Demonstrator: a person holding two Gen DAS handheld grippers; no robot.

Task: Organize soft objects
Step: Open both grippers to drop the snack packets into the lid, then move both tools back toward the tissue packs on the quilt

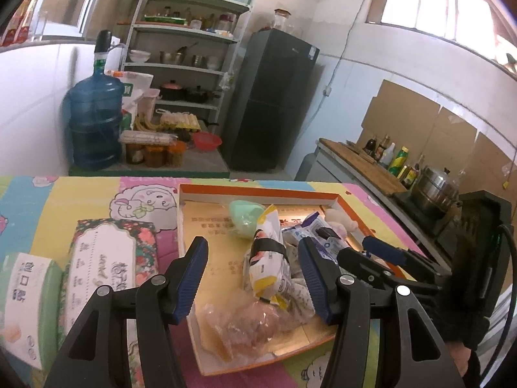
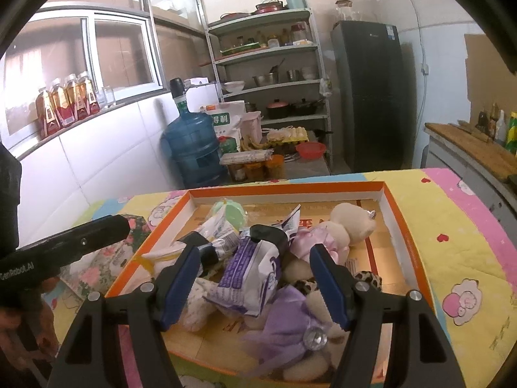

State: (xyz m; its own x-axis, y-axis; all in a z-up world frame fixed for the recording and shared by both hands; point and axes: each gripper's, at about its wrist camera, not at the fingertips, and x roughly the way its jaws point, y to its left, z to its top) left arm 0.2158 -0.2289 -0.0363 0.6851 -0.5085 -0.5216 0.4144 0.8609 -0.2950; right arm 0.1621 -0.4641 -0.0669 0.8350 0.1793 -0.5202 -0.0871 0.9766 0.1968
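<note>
Left tool (image 1: 253, 278): jaws apart, empty, above tray (image 1: 258, 190).
Right tool (image 2: 255, 283): jaws apart, empty, over plush toys (image 2: 349, 223).
Tray: on counter (image 1: 80, 200).

Quilted table (image 1: 80, 200) bears orange tray (image 1: 258, 190) and tissue packs (image 1: 106, 258).

— What do the two tools look like?

— Both alike: the left gripper (image 1: 253, 278) and the right gripper (image 2: 255, 283) have black plastic arms with triangular cut-outs, round silver screws at the joints, and fingers (image 1: 193, 278) faced with ribbed dark-blue pads.

— Any markings or cables?

— White lettering runs along the left tool's black body in the right camera's view; a black cable (image 1: 509, 278) loops beside the right tool's boxy black housing.
</note>
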